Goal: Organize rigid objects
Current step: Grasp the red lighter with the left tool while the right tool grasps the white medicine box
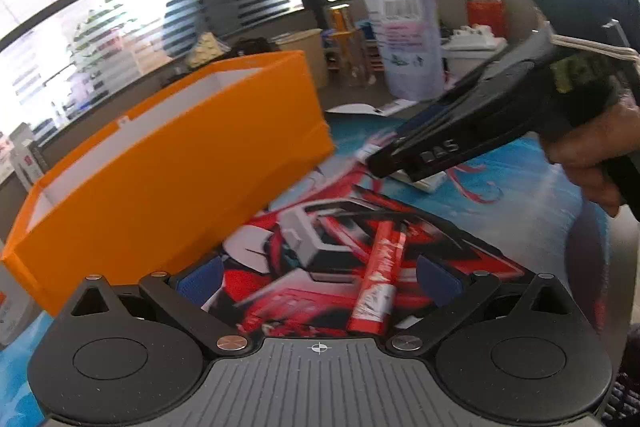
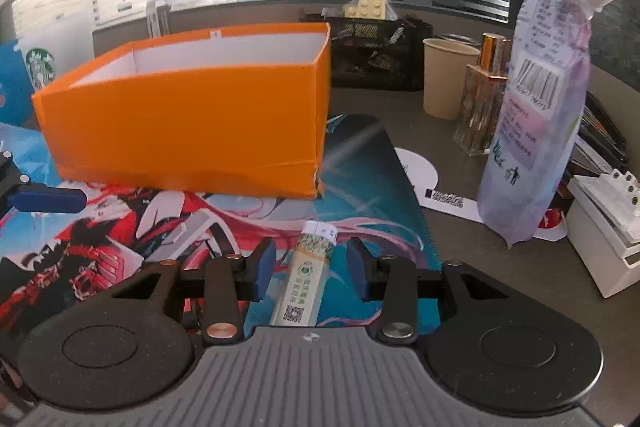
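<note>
Two tongs work over the printed mat (image 2: 360, 163) on my table (image 2: 500, 267), both spread wide and gripping nothing. My left tongs (image 1: 318, 277) hover low with a red packet (image 1: 374, 287) lying flat on the mat between their blue pads (image 1: 200, 279), closer to the right-hand pad but touching neither. My right tongs (image 2: 311, 269) straddle a pale slim box (image 2: 306, 279) with green print and a QR code, which rests on the mat with a gap at each side. The orange box (image 2: 188, 123) stands open-topped on the mat just beyond both items, its white inside showing. To its right stand a clear refill pouch (image 2: 536, 123) with a white cap, a glass perfume bottle (image 2: 480, 99) and a paper cup (image 2: 446, 79).
</note>
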`<state>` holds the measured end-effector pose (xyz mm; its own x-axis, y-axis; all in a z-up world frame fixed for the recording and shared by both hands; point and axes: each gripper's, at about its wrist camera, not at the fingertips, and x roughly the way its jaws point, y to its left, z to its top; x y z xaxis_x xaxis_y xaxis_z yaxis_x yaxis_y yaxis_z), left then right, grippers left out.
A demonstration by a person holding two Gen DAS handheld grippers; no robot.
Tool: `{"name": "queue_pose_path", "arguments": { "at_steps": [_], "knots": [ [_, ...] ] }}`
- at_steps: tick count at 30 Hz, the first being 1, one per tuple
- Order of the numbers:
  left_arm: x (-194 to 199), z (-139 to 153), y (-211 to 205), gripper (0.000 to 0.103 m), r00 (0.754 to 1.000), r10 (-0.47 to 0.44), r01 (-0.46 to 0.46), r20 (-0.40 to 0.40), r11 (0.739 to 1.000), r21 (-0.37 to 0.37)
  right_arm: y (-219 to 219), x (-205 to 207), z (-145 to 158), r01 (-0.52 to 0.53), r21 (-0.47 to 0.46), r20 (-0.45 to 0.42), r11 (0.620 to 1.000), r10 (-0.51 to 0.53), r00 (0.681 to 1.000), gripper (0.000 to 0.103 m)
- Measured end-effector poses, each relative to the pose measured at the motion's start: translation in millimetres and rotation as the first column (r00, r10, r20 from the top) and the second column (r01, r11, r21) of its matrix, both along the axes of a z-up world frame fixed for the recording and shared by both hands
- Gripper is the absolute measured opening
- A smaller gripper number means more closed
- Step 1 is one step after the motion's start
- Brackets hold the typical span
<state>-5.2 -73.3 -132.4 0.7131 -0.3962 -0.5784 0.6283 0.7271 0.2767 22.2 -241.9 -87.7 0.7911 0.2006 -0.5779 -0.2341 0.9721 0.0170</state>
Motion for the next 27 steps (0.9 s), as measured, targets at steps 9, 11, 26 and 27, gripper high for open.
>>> {"name": "queue_pose_path", "arguments": {
  "at_steps": [9, 11, 26, 27],
  "knots": [
    [8, -7, -2, 0.097, 0.996, -0.002, -0.008, -0.089, 0.994, -0.108, 3, -1, -13, -0.004, -0.032, 0.014, 0.999, 0.005, 1.000, 0.025],
    [7, -7, -1, 0.086, 0.993, -0.022, 0.006, -0.113, 0.991, -0.135, 5, -2, -13, -0.008, -0.039, 0.019, 0.999, 0.009, 1.000, 0.025],
    [-4, 0, 1, 0.017, 0.985, -0.063, 0.033, -0.162, 0.983, -0.180, 14, -9, -13, -0.013, -0.094, 0.034, 0.996, 0.016, 0.999, 0.022],
    [-2, 0, 4, 0.017, 0.986, -0.041, 0.012, -0.161, 0.985, -0.174, 14, -10, -12, -0.015, -0.090, 0.032, 0.996, 0.018, 0.999, 0.022]
  ]
}}
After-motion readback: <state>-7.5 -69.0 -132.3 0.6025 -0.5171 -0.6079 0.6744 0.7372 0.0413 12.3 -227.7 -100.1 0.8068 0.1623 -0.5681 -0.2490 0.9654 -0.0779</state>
